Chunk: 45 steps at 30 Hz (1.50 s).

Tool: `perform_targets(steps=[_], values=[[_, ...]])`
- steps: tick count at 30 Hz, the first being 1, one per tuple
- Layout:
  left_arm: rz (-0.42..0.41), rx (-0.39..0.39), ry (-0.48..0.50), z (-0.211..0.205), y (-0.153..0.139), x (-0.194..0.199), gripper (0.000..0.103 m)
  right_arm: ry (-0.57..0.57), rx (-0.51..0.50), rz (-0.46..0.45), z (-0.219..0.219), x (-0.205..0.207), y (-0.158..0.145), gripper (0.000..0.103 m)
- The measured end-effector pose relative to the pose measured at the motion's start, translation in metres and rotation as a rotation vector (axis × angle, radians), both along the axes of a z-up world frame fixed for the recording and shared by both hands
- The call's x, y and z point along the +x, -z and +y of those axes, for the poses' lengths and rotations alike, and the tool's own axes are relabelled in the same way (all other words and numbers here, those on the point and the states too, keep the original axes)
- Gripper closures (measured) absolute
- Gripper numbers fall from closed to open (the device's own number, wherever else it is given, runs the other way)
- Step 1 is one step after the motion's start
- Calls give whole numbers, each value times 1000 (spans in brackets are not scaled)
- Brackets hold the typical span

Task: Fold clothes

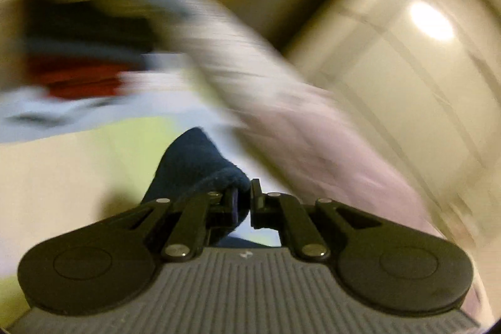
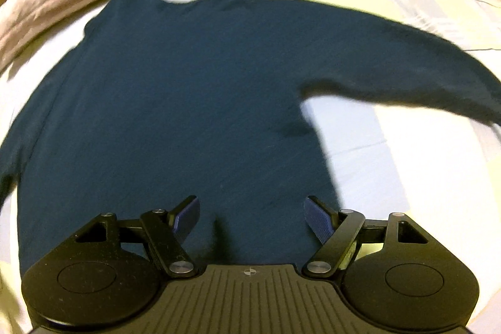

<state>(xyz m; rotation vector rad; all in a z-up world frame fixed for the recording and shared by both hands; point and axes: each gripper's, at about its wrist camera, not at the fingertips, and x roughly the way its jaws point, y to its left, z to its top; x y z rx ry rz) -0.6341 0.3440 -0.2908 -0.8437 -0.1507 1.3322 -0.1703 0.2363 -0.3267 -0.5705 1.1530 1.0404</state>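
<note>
While the left tool point(image 1: 242, 202) pinched a fold of one dark navy knit sweater point(image 2: 175, 102), the right tool point(image 2: 251, 216) hung spread wide over it, lying flat on the bed point(image 2: 369, 140) ahead.

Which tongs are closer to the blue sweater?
Left. The left tongs are shut on a bit of the sweater, so they touch it. The right tongs hover open over its body.

Each hand-held gripper, left point(image 1: 242, 202) and right point(image 2: 251, 216), has a grey ribbed body, two round black discs, black link arms with silver screws, and blue ribbed pads point(image 2: 317, 219) on the fingers.
</note>
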Motion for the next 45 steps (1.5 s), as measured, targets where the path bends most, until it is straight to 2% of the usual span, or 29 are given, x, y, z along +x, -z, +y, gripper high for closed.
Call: perform_targets(steps=[1,2,4,5,6,8,11,14,18,21,24,25,26,28,30,33,34,35,37,39,41,42,45], values=[[25,27,52,3,-8,14,99,17,10,-2,-1,6,-3,26],[39,-5,111,2,-2,32,98,32,19,-4,-1,11,-6,26],[67,-69,230,-1,10,66,81,59,35,-12,-1,20,-10,26],[82,-101,289,-3,16,84,58,72,42,-15,-1,24,-12,26],[96,-133,348,-4,22,101,51,84,48,-16,-1,27,-13,26],[124,-197,466,-7,35,136,52,98,44,-9,1,31,-14,26],[167,-293,633,-11,53,185,59,117,66,27,4,32,-14,26],[260,-363,564,-11,71,163,61,131,114,90,8,33,-9,26],[432,-398,461,-2,78,134,60,194,222,300,14,39,3,27],[466,-407,410,6,78,114,60,269,297,450,26,47,17,27],[464,-399,382,20,79,102,60,342,356,536,45,54,34,29],[463,-395,377,24,79,100,60,364,364,546,52,56,40,43],[462,-390,374,28,81,100,60,387,361,554,58,58,45,53],[468,-382,374,34,85,100,60,438,323,561,69,63,57,53],[487,-380,389,36,87,100,60,475,300,549,76,67,66,53],[535,-367,405,38,92,109,60,470,337,533,83,68,68,53],[550,-364,409,39,94,111,60,436,356,517,86,66,65,69],[554,-366,410,40,96,112,60,402,374,501,89,64,63,96],[534,-382,410,44,98,111,60,310,439,404,89,57,43,97],[508,-385,396,46,98,110,60,207,523,263,82,48,15,97],[512,-387,391,48,99,111,60,144,566,109,70,40,-9,97],[516,-391,390,49,100,112,60,133,553,58,67,40,-12,97],[523,-389,389,51,97,117,63,190,350,48,67,59,18,96]])
